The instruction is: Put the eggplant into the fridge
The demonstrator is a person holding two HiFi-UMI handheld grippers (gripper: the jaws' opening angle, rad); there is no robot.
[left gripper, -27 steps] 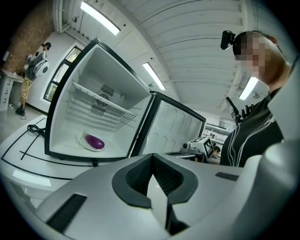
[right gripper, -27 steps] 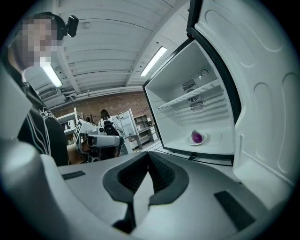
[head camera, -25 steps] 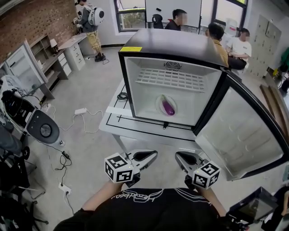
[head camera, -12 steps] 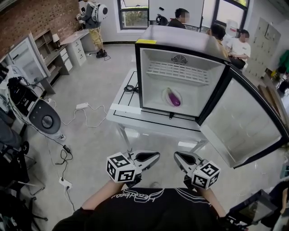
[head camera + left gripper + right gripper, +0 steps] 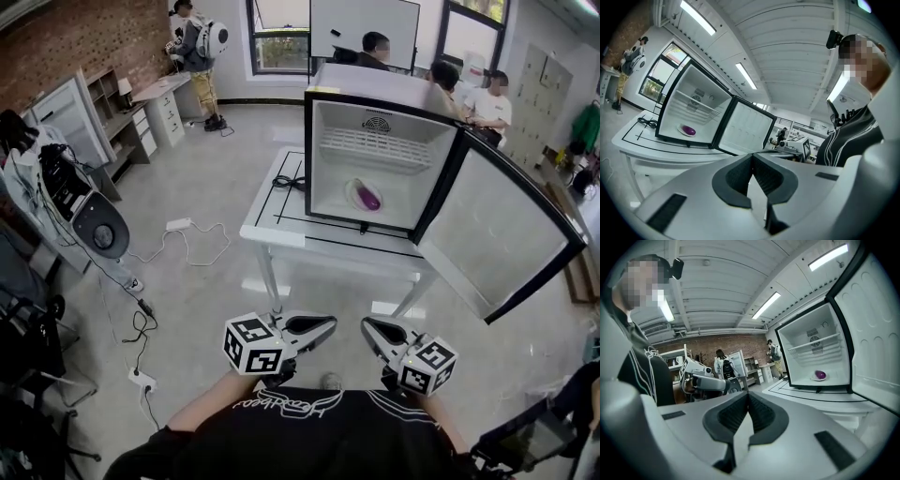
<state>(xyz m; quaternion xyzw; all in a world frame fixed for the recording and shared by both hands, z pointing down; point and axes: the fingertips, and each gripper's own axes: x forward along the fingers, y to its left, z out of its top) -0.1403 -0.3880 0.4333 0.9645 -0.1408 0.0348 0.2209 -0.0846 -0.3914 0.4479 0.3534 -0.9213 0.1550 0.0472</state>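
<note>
Grey floor, white table carrying the fridge, its door swung wide. Eggplant lies on a white plate on the fridge's floor, under the wire shelf. Left gripper and right gripper — jaws together, nothing held — well apart from the table, by the person's chest.

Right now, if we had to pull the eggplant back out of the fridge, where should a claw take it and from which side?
Across its middle, coming in through the open front, low and slightly from above. The eggplant lies flat on a white plate on the floor of the fridge, and the wire shelf above likely rules out a straight drop.
</note>
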